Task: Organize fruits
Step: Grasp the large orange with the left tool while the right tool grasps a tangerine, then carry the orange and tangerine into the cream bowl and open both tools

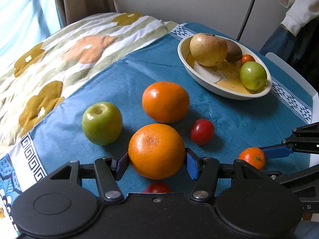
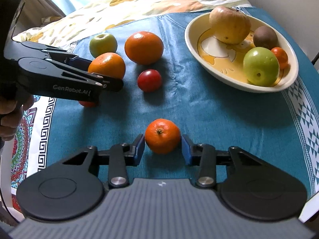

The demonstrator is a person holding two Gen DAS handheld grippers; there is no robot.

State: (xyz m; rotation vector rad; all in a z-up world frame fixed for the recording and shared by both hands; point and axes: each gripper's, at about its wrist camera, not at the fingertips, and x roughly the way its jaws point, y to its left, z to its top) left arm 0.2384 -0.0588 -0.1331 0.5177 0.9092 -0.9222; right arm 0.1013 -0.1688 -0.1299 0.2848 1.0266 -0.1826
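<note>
Right wrist view: the mandarin (image 2: 162, 136) is seen centred between the parted, not-yet-touching pads of the right gripper (image 2: 162, 146), the oval bowl (image 2: 191, 45) lying ahead-right; the left gripper (image 1: 157, 159) is closed against a large orange (image 1: 156, 151).

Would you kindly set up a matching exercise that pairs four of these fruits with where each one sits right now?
Things:
1. kiwi
2. small mandarin
3. big orange
4. red tomato

Places:
A. between the left gripper's fingers
B. loose on the blue cloth
C. in the bowl
D. between the right gripper's fingers

Pairs: 1-C, 2-D, 3-A, 4-B
</note>
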